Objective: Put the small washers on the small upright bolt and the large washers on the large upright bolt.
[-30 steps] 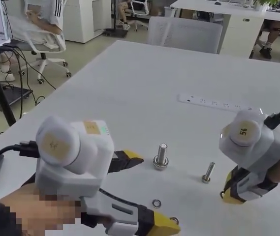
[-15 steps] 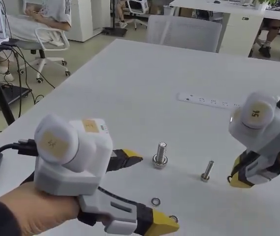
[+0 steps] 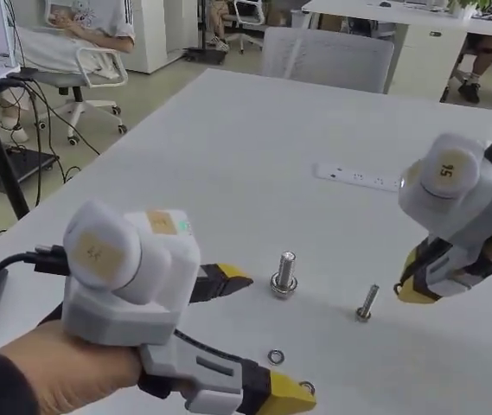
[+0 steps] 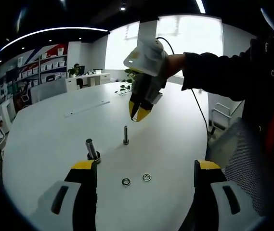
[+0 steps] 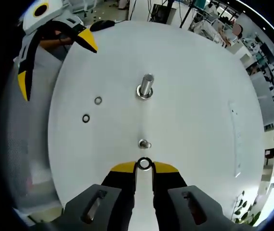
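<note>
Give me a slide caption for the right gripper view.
Right gripper holds a washer near the small upright bolt; two loose washers lie beyond.

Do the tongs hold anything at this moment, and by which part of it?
The right tongs pinch a small silver metal washer by its outer rim, between their yellow tips. The left tongs are open and hold nothing.

Bright, even indoor light. We see the white tabletop (image 3: 228,164) sharp in the head view, with a faint soft shadow at the large bolt (image 3: 284,275) on it. Left gripper view: windows (image 4: 189,36) beyond the tabletop are blown out, and the ceiling strip (image 4: 55,31) above it glares. Both gripper views bend hard at the tabletop's edges.
</note>
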`<state>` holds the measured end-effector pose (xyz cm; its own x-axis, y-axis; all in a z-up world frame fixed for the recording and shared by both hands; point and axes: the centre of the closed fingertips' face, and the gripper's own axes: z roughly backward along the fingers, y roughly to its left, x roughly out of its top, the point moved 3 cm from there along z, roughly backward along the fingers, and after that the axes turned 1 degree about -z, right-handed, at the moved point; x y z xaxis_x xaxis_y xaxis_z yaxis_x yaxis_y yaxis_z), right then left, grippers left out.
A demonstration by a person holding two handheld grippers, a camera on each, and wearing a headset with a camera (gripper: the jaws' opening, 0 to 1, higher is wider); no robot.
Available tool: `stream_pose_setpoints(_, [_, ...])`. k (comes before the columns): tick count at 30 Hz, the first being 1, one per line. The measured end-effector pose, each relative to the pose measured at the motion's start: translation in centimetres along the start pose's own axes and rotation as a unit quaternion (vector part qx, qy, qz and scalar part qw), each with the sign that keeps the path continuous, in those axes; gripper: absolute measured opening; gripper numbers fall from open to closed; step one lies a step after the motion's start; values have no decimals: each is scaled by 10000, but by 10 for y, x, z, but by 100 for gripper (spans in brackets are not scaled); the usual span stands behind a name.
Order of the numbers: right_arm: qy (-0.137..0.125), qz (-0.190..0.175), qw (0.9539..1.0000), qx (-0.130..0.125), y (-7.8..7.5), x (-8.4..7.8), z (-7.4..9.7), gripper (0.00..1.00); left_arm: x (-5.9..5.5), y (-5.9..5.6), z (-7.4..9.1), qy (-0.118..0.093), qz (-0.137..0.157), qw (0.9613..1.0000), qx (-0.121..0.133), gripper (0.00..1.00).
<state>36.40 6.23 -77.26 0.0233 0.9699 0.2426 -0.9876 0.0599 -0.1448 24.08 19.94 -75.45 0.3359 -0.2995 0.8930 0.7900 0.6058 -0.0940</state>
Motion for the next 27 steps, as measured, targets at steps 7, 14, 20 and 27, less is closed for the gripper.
stream_pose_setpoints(7, [-33,113,9999,7,-5,9,-1,14,-1,0,-1,26,13,10000,6,83])
stream_pose_setpoints(14, [-4,248,9997,67,-7,15,-10,14,-2,2,-1,36,50,10000,21,82])
stream_pose_setpoints(20, [25,282,9995,150,-7,18,-16,14,-2,3,-1,39,57,10000,35,82])
stream_pose_setpoints(27, [89,294,9993,199,-8,16,-20,14,-3,4,-1,45,75,9999,54,82])
